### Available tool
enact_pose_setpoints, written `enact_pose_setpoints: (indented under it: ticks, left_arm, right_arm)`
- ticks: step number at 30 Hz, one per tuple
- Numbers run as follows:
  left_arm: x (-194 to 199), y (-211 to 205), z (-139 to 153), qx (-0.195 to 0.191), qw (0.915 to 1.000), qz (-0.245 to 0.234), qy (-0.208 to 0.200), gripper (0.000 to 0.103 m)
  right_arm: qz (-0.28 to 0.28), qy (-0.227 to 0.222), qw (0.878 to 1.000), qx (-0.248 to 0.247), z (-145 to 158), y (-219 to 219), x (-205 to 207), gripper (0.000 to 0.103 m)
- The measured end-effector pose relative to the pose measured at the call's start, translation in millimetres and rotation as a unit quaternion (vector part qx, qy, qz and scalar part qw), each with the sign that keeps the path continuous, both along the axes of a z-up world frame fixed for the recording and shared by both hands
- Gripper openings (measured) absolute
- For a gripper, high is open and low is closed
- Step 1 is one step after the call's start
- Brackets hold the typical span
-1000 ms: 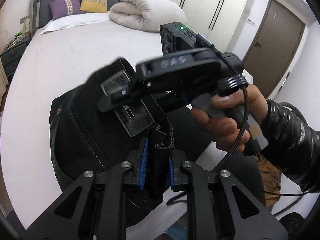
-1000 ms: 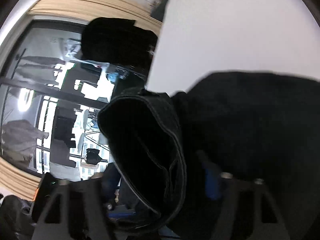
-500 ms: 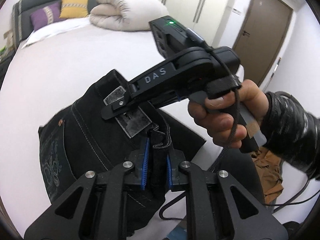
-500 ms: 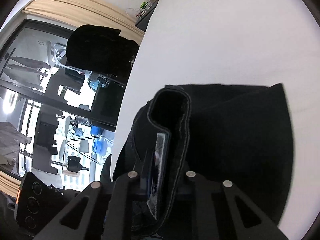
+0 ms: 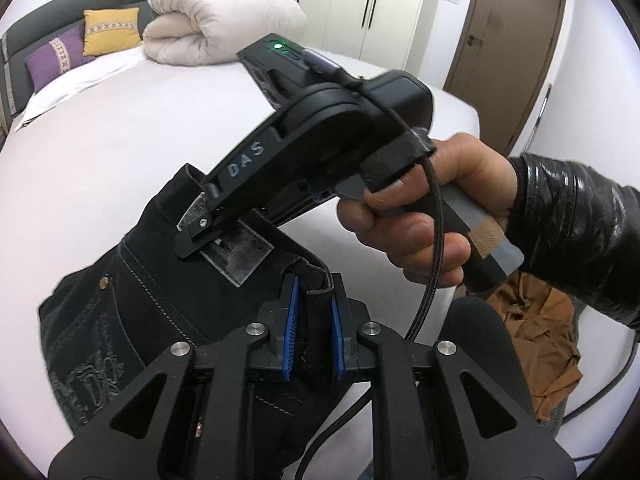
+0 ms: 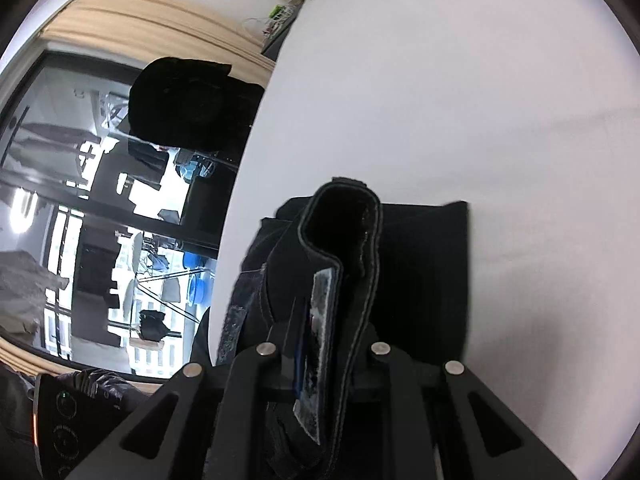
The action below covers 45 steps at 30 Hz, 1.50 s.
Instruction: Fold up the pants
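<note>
Nearest the lens, the left gripper (image 5: pixel 312 314) has its blue-padded fingers (image 5: pixel 290 316) clenched on a doubled edge of the black denim pants (image 5: pixel 132 292) at the waistband. Just beyond, the right gripper (image 5: pixel 224 232), held in the person's right hand (image 5: pixel 432 216), pinches the neighbouring stretch of waistband; its own view confirms the fingers (image 6: pixel 306 344) grasping the layered band. The pants lie partly on the white bed (image 5: pixel 120 136), already doubled into a compact dark panel, its upper edge lifted. By this evidence folding is under way; laying down and perhaps another fold remain. Behind sit a rolled cream duvet (image 5: pixel 216 24) and purple and yellow pillows (image 5: pixel 84 44).
</note>
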<state>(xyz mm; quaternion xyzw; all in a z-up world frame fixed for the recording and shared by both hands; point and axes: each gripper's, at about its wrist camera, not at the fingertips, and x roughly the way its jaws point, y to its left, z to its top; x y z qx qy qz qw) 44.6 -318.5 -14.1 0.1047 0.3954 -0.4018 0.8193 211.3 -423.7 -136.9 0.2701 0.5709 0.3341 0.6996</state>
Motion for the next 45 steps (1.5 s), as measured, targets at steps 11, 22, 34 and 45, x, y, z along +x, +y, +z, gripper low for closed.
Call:
enact_pose_setpoints:
  ticks: [11, 22, 34, 45]
  left_arm:
    - [-0.7, -20.9, -33.5, -0.012, 0.9986, -0.013, 0.051, 0.015]
    - [30.5, 114.5, -18.2, -0.064, 0.9807, 0.166, 0.081, 0.018]
    - [40.0, 128.3, -70.1, 0.014, 0.9854, 0.161, 0.055, 0.02]
    - [31.9, 177.8, -35.7, -0.031, 0.9787, 0.201, 0.027, 0.02]
  right_arm:
    - [-0.039, 0.024, 0.998, 0.036, -32.1, -25.1, -2.8, 0.034]
    - [-0.092, -0.029, 0.994, -0.052, 18.8, -37.9, -41.5, 0.062]
    - [-0.056, -0.043, 0.982, -0.174, -1.9, -5.1, -64.5, 0.062]
    - [-0.074, -0.032, 0.982, -0.17, 5.8, -8.3, -88.9, 0.062]
